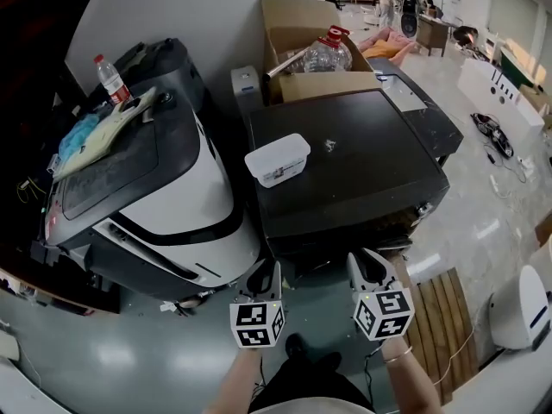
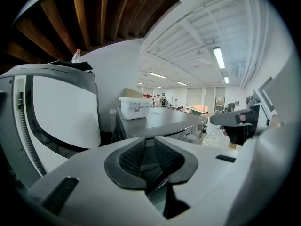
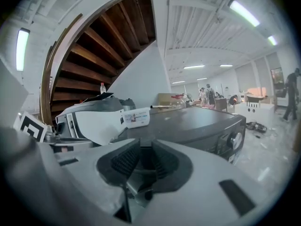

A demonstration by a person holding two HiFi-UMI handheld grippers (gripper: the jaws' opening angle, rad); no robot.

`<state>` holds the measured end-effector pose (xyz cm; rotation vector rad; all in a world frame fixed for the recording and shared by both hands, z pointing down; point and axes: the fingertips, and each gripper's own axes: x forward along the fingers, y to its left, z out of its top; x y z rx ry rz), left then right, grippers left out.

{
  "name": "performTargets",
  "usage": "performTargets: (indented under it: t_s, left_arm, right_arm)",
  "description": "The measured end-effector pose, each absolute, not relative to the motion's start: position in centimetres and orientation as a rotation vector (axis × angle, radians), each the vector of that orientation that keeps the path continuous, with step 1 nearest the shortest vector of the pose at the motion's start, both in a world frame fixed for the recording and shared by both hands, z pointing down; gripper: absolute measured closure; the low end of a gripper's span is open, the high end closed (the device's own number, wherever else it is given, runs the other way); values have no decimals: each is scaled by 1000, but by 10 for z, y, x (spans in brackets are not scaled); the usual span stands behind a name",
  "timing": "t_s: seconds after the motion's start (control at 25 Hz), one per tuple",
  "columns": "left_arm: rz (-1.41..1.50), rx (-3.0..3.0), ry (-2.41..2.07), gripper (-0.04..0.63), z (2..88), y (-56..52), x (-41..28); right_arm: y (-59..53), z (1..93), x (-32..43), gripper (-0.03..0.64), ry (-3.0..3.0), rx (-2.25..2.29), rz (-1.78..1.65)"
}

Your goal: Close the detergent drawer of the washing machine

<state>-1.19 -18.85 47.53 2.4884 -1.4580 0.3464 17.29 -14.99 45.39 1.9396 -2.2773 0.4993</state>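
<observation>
Two grippers side by side at six o'clock of the head view, facing the dark washing machine (image 1: 345, 158). Holding the left gripper (image 1: 266, 270) with jaws only a sliver apart, nothing between the pads. Same for the right gripper (image 1: 369, 262): a narrow gap, nothing gripped. Hunting for the detergent drawer (image 2: 190, 136). Seems to be that pale-walled shape poking out under the front edge of the lid, at about one o'clock from the left gripper. Hard to confirm from above. Judging by the head view, lies near twelve o'clock from the right gripper, close, and further off toward two o'clock from the left. Probably runs front to back, long axis into the machine, so calls for a straight push toward twelve. Favouring the right hand as the nearer. Worth steering clear of the white tub (image 1: 278, 159) on the lid, up at eleven o'clock.
</observation>
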Motion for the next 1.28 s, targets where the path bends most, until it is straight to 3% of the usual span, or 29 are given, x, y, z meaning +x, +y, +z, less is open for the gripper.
performTargets:
  t_s: [0.48, 0.68, 1.28]
  left_arm:
    - [292, 2550, -1456, 578, 441, -170, -14]
    - [242, 2574, -1465, 594, 427, -164, -15]
    - [225, 2593, -1463, 600, 416, -149, -25]
  right_arm:
    - [-114, 421, 183, 571, -2315, 1994, 437]
    - [-104, 414, 188, 613, -2316, 2030, 445]
    - [-89, 394, 179, 615, -2352, 2031, 394]
